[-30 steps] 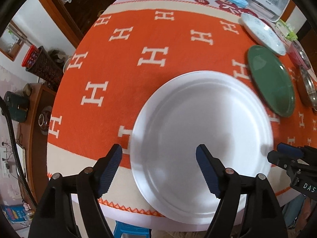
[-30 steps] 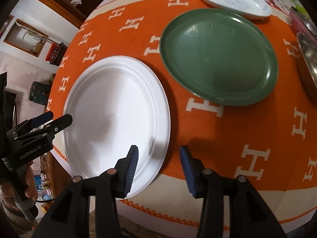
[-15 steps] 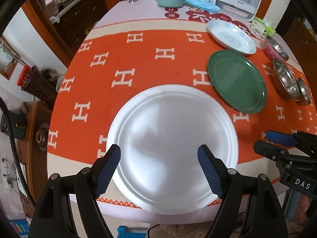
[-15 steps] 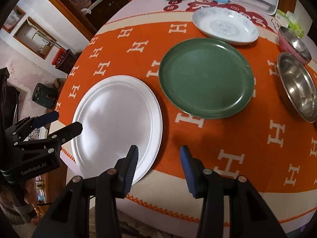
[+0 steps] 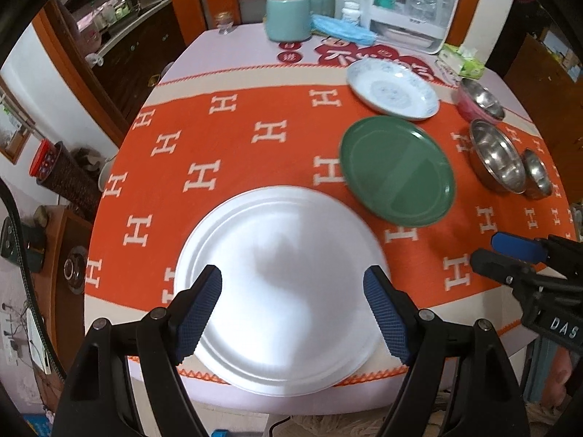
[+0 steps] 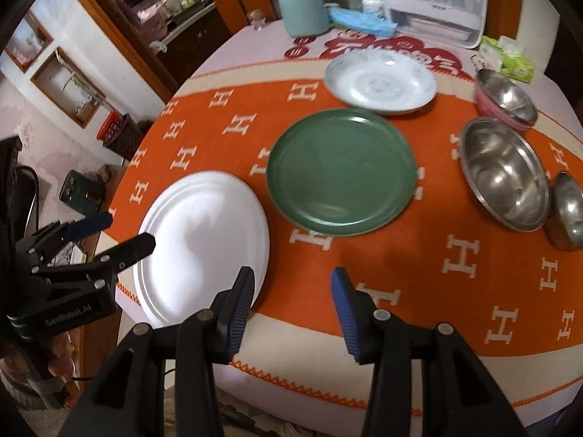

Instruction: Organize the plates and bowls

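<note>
While nothing is yet gripped, the left gripper (image 5: 292,313) hangs wide open over the near part of the white plate (image 5: 280,291) at the table's near edge, and the right gripper (image 6: 291,313) gapes empty just beside its rim. Stacking likely runs largest first: pinch a rim at its overhang, lift level. Next in size, the green plate (image 6: 340,178), patterned plate (image 6: 380,82), large steel bowl (image 6: 504,178) and small steel bowl (image 6: 568,209) all lie face-up; being round, none has a long axis.
</note>
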Demonstrator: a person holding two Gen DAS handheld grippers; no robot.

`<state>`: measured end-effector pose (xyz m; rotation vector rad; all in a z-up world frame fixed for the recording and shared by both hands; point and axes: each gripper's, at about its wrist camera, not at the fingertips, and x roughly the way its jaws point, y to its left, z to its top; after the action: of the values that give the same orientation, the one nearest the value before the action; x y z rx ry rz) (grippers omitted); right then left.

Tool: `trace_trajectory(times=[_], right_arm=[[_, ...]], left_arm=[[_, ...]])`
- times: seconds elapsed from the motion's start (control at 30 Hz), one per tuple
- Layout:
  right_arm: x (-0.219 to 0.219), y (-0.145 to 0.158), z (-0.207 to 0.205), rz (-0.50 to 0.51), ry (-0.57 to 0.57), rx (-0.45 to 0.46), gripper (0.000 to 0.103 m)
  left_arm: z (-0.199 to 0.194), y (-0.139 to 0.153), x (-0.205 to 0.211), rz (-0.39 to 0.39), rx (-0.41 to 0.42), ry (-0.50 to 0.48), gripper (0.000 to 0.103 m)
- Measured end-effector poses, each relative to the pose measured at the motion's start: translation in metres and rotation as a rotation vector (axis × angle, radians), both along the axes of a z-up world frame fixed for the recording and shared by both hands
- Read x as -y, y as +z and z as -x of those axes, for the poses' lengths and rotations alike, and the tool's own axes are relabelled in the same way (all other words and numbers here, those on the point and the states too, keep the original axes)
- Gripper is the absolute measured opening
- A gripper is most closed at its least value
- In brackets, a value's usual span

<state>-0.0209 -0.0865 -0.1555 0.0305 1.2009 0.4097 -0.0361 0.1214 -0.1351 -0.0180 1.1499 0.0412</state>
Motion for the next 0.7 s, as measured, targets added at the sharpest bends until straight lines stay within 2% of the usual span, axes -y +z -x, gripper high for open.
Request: trace_trajectory(times=[0.33, 0.7], right_arm=[[0.04, 0.03, -0.006, -0.048, -0.071, 0.06, 0.044], [0.054, 0.031, -0.026, -0.036, -0.12, 0.068, 0.044]], left_arm=[[-0.012, 0.025, 0.037, 0.01, 0.076, -0.073, 0.079], [-0.054, 0.029, 0.057, 0.016, 0.089, -0.135, 0.08]])
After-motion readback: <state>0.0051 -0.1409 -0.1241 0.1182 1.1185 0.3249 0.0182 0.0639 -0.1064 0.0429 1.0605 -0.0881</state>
